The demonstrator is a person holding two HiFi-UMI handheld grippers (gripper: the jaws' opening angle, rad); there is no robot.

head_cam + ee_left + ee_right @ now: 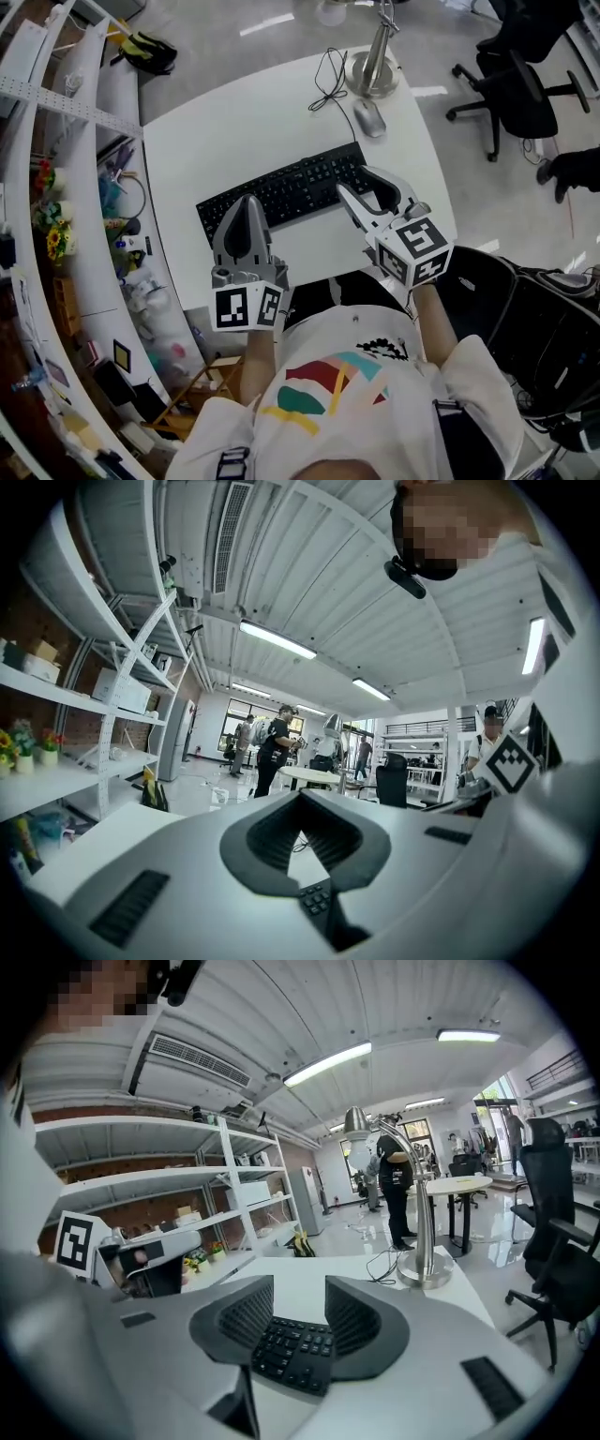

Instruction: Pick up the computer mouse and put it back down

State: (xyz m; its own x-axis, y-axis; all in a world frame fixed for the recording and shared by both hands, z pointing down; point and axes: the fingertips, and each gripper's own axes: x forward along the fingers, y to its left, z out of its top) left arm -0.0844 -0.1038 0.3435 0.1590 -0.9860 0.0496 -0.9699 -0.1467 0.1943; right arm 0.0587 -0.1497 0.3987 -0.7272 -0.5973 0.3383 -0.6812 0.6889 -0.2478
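Observation:
A grey computer mouse (369,116) lies on the white table (234,131), just in front of the lamp base, with its cable (328,80) looped behind it. My right gripper (364,187) (298,1312) hovers over the right end of the black keyboard (281,192) (292,1346), well short of the mouse. It is open, and only keys show between its pads. My left gripper (248,203) (302,844) is over the keyboard's left part, its jaws together and empty. Neither gripper view shows the mouse.
A silver desk lamp's base (372,73) (424,1274) stands at the table's far edge. A black office chair (511,89) is off to the right and shelving (66,112) runs along the left. A dark bag (553,319) sits on the floor at right. People stand in the distance.

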